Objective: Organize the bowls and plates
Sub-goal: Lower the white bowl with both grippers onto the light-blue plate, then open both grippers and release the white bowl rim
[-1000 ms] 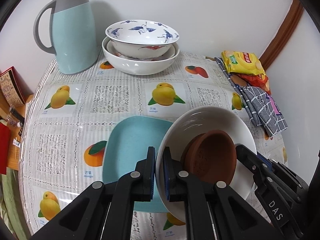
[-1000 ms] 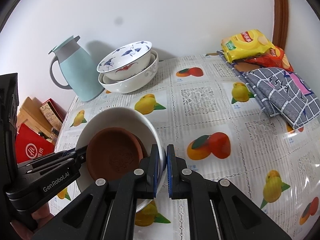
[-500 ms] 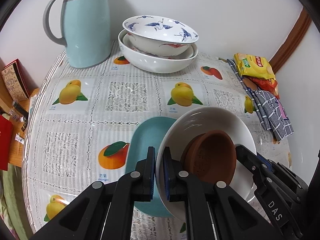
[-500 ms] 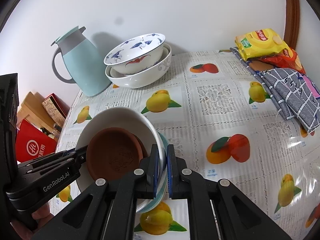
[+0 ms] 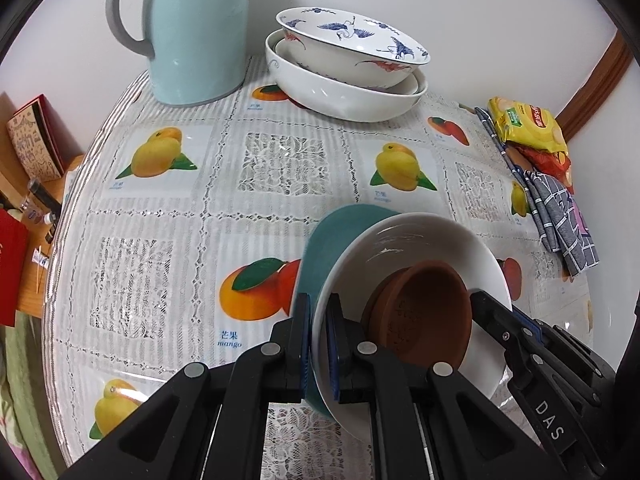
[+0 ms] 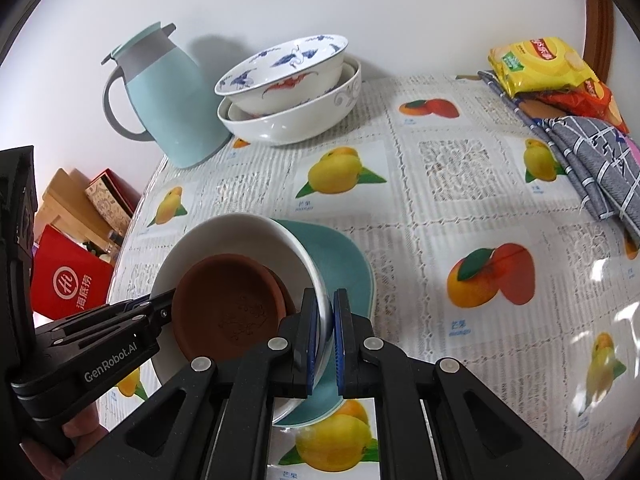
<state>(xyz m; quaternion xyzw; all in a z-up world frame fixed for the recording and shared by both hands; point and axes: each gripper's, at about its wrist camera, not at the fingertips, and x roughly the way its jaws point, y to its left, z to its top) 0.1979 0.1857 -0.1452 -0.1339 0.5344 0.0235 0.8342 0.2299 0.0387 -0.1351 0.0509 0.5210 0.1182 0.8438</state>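
A stack of a teal plate [image 5: 340, 236], a white plate [image 5: 424, 240] and a brown clay saucer [image 5: 424, 312] is held above the table. My left gripper [image 5: 318, 344] is shut on the stack's left rim. My right gripper [image 6: 326, 340] is shut on its right rim, clamping the white and teal plates [image 6: 344, 256]. The saucer [image 6: 228, 308] lies inside the white plate [image 6: 240, 232]. At the back a blue-crane bowl [image 5: 352, 48] is nested in a larger white bowl [image 5: 344, 96]; both show in the right wrist view [image 6: 288, 64].
A mint thermos jug [image 5: 192, 28] stands left of the bowls. Yellow snack bags [image 5: 528, 128] and a grey checked cloth [image 5: 560, 216] lie at the right edge. Boxes and a red bag [image 6: 68, 284] sit beyond the table's left edge. The tablecloth [image 5: 168, 248] has fruit prints.
Both grippers have carried the plate stack forward toward the bowls at the back. The teal plate now hangs with the stack, showing less beside the white plate.
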